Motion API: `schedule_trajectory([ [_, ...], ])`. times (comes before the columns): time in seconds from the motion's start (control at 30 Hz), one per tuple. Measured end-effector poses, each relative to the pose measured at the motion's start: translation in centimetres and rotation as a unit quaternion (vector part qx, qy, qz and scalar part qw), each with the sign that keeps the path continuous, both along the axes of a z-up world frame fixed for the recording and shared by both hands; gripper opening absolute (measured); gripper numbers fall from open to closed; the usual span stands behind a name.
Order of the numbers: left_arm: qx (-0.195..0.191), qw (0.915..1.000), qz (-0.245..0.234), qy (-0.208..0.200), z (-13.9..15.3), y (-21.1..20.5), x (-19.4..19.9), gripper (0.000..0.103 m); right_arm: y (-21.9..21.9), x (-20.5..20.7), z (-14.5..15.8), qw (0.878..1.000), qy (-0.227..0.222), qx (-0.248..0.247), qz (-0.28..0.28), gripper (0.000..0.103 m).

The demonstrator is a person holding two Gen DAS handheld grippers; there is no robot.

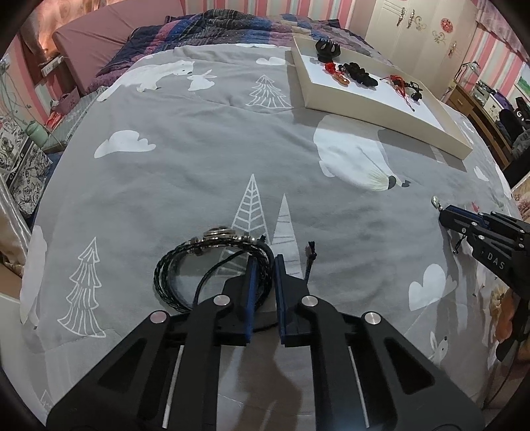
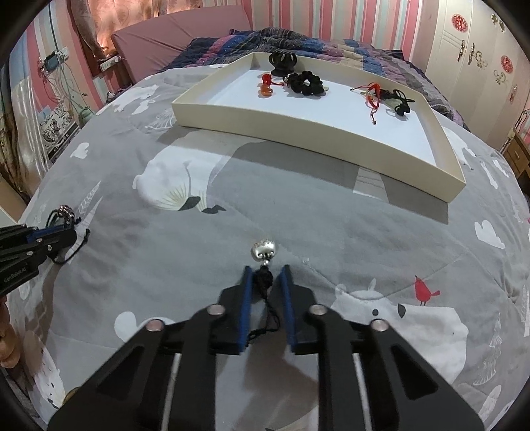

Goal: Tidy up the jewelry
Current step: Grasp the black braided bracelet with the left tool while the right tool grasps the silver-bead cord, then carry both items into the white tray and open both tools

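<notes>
In the left wrist view my left gripper point(image 1: 264, 262) is shut on a black braided cord bracelet point(image 1: 185, 265) with a metal charm, low over the grey bedspread. In the right wrist view my right gripper point(image 2: 266, 273) is shut on the black knotted cord of a pendant with a silver bead point(image 2: 263, 249) that sticks out past the fingertips. The white tray point(image 1: 381, 114) lies farther up the bed and holds a black hair claw point(image 2: 282, 60), a black scrunchie point(image 2: 306, 83), red beads point(image 2: 266, 84) and red and black cords point(image 2: 384, 96). The right gripper also shows in the left view point(image 1: 444, 215), the left gripper in the right view point(image 2: 71, 232).
The grey bedspread point(image 1: 198, 165) with bear and tree prints covers the bed. A dark striped quilt point(image 1: 232, 30) lies behind the tray point(image 2: 311, 139). A wardrobe point(image 2: 480, 49) stands at the far right, a desk point(image 1: 480, 109) to the right, clutter along the left wall.
</notes>
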State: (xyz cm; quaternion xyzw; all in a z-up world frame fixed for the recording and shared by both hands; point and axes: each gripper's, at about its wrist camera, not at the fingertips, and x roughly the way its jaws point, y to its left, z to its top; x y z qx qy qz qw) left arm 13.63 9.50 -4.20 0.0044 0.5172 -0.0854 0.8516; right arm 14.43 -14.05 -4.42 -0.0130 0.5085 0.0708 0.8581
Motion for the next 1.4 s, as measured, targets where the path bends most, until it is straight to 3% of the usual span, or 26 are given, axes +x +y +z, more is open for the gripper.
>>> schedule_trajectory([
  [0.33, 0.01, 0.9994, -0.019, -0.026, 2.4, -2.3, -0.1, 0.005, -0.6, -0.7, 2.3, 0.999, -0.031, 0.01, -0.003, 0.01],
  [0.8, -0.009, 0.9968, -0.064, -0.046, 8.6, -8.7, 3.7, 0.005, -5.2, 1.4, 9.8, 0.995, -0.093, 0.018, -0.033, 0.01],
  [1.13, -0.036, 0.9947, -0.077, -0.059, 11.8, -12.2, 11.3, 0.005, -9.4, 7.3, 11.8, 0.993, -0.1, 0.03, -0.062, 0.01],
  [1.4, -0.021, 0.9956, -0.074, -0.054, 9.3, -14.3, 19.5, 0.005, -11.9, 13.9, 9.5, 0.993, -0.081, -0.003, -0.088, 0.01],
])
